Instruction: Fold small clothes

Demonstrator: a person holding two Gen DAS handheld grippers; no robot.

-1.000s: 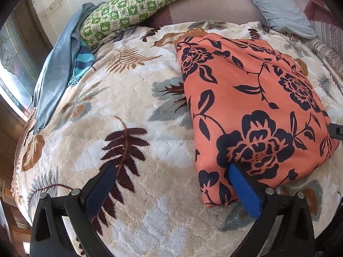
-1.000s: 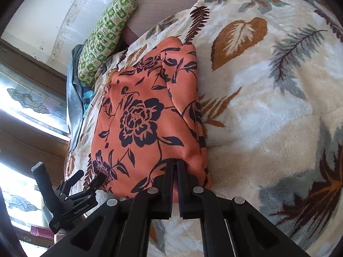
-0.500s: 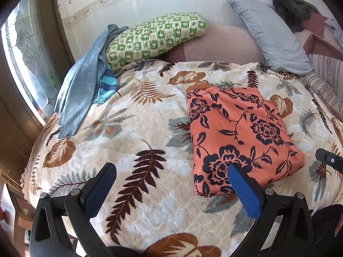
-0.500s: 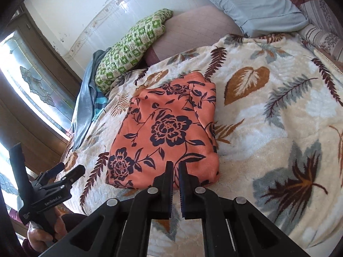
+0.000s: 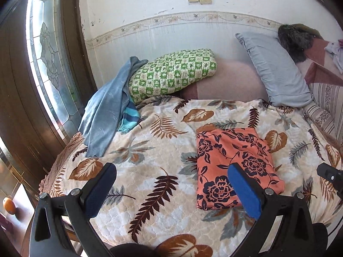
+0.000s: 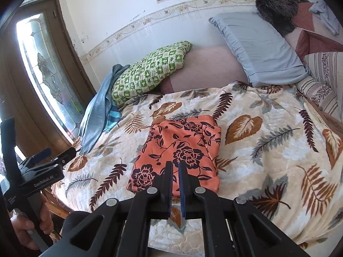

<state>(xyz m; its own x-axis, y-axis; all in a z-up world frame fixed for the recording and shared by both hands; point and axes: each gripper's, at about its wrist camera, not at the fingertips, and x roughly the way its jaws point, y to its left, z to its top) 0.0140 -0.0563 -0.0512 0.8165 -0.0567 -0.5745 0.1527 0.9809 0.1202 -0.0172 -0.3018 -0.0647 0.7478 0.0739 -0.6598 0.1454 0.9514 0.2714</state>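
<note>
A folded orange garment with dark navy flowers (image 5: 233, 162) lies flat on the leaf-patterned blanket (image 5: 150, 171); it also shows in the right wrist view (image 6: 180, 152). My left gripper (image 5: 171, 180) is open wide and empty, held back above the bed's near edge. My right gripper (image 6: 175, 171) is shut and empty, held back above the garment's near edge and apart from it. The left gripper also shows at the left of the right wrist view (image 6: 53, 156), and a tip of the right gripper shows in the left wrist view (image 5: 328, 173).
A blue sweater (image 5: 105, 115) hangs at the bed's left edge beside a green checked pillow (image 5: 171, 72). A grey-blue pillow (image 5: 276, 72) leans at the back right. A wooden door with patterned glass (image 5: 47, 68) stands left. The wall (image 5: 171, 21) is behind.
Both grippers have pulled back and up from the folded garment, so more of the bed and room shows. The right gripper, which was down at the garment's edge, is now clear of it.
</note>
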